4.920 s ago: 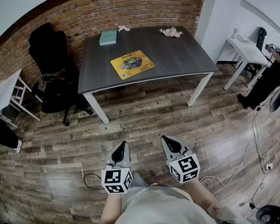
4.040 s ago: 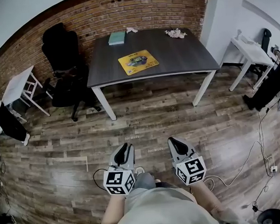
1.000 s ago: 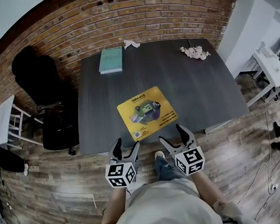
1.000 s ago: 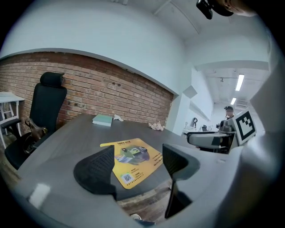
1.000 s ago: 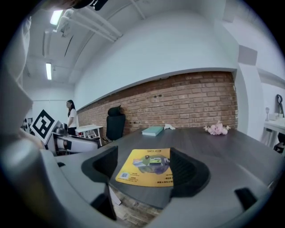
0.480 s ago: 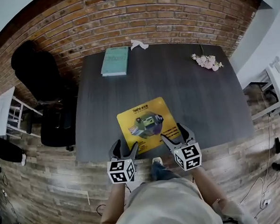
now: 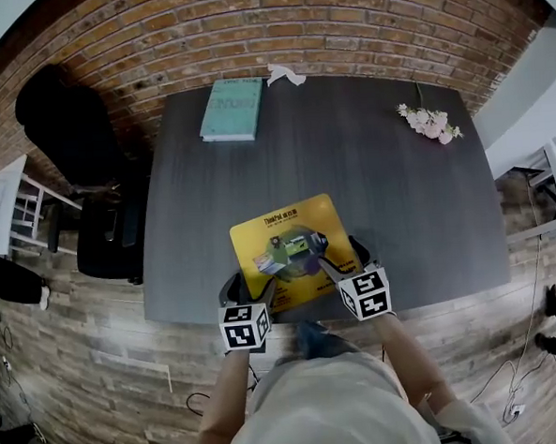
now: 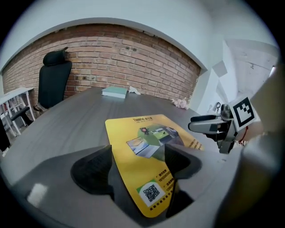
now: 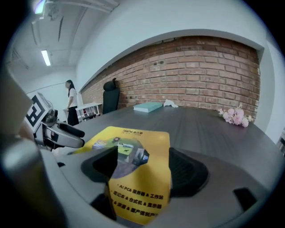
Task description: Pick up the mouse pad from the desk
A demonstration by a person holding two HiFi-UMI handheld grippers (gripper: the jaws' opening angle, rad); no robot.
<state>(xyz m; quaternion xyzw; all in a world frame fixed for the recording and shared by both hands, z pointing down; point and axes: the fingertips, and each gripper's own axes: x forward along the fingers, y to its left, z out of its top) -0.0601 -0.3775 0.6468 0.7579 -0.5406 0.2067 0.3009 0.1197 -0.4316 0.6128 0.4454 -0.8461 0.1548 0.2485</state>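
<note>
Office, by the furnishing: dark grey surface (image 7: 379, 191) set against a brick wall (image 7: 341, 25), black swivel chair (image 7: 65, 117) off its left edge, teal book (image 7: 232, 108) at the far edge, white side table (image 7: 0, 200), plank floor (image 7: 80, 369), ceiling strip light (image 9: 46, 58).

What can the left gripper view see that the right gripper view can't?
Only the left gripper view: the QR code on the mouse pad, at its near corner, and the right gripper with its marker cube. Only the right gripper view: a person standing in the distance, and a ceiling light. Both: the yellow mouse pad flat on the grey desk, the teal book, the brick wall, the black chair.
</note>
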